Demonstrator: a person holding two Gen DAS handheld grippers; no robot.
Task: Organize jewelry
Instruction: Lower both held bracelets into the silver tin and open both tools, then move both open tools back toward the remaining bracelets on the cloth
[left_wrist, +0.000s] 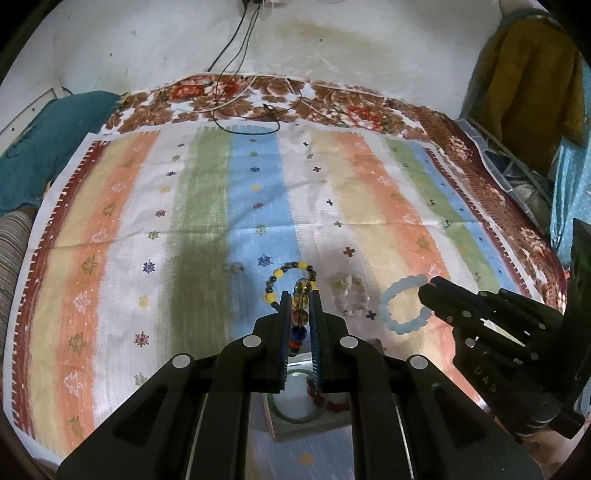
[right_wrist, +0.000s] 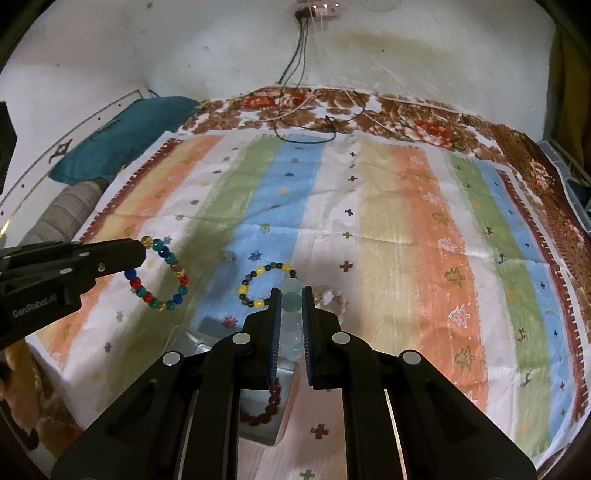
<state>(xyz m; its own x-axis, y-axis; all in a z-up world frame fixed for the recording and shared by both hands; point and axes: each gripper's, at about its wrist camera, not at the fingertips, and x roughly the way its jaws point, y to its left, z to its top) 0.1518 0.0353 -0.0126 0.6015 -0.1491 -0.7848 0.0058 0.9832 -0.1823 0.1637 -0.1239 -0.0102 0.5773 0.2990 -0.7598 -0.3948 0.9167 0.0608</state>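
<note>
Left gripper (left_wrist: 300, 301): fingers clamped on multicolour bead bracelet (right_wrist: 162, 275), held at left of right wrist frame. Right gripper (right_wrist: 291, 299): fingers clamped on pale blue bracelet (left_wrist: 404, 306), lower right in left wrist frame. Yellow-black bracelet (right_wrist: 264, 284) and clear bracelet (left_wrist: 349, 295) lie on striped cloth (left_wrist: 203, 192), mid-frame. Dark red bracelet (right_wrist: 266, 406) in tray (right_wrist: 258, 432), bottom centre.
</note>
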